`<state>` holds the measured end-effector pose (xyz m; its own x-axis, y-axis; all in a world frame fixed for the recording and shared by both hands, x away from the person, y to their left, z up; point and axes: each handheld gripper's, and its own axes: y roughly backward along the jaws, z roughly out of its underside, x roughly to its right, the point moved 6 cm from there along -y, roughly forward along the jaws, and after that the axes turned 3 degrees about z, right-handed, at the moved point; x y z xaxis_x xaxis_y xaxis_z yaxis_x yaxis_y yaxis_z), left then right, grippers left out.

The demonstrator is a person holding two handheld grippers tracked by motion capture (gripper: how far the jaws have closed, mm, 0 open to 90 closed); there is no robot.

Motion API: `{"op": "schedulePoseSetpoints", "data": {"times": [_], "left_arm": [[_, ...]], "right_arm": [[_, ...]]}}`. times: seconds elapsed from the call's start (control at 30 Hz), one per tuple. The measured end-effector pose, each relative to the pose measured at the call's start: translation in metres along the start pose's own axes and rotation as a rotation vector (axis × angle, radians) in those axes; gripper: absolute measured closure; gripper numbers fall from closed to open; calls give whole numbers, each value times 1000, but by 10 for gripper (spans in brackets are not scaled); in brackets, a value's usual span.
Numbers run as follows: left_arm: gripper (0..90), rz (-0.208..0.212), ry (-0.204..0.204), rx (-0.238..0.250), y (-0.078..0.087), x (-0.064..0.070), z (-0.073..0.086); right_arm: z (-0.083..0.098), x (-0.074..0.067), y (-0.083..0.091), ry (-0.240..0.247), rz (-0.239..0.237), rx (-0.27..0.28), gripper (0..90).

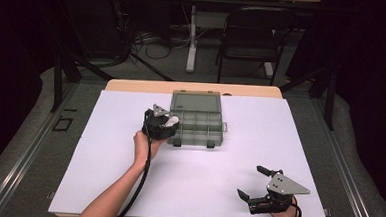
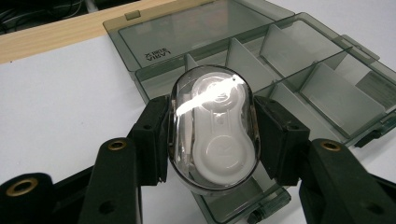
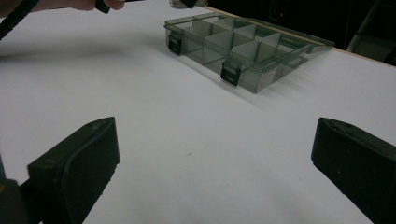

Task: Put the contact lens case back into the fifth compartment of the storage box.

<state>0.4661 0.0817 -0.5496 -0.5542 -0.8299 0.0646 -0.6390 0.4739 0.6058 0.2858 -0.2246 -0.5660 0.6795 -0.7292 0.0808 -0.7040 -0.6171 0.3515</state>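
A smoky grey compartment box (image 1: 196,121) lies open on the white board, its lid (image 1: 196,101) folded flat toward the far side. My left gripper (image 1: 163,123) hovers at the box's left edge, shut on a clear oval case (image 2: 214,126) with a white piece inside. In the left gripper view the case hangs over the box's near-left compartments (image 2: 299,74), both pads pressed on its sides. My right gripper (image 1: 256,183) rests near the front right corner of the board, open with nothing between its fingers. In the right gripper view the box (image 3: 243,49) lies far ahead.
The white board (image 1: 127,185) covers a wooden table (image 1: 132,86). Behind the table stand a dark chair (image 1: 252,39) and a white table leg (image 1: 191,38) among floor cables. The box's two front latches (image 3: 231,72) face the person.
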Motion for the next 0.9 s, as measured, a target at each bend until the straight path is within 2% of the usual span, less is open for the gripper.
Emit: {"op": "schedulePoseSetpoints", "data": {"times": [0.23, 0.9], "left_arm": [[489, -9, 7, -12, -4, 1, 2], [489, -23, -8, -45, -11, 2, 5]], "right_arm": [[0, 0, 0, 1, 1, 2, 7], [0, 1, 1, 1, 3, 5, 7]]}}
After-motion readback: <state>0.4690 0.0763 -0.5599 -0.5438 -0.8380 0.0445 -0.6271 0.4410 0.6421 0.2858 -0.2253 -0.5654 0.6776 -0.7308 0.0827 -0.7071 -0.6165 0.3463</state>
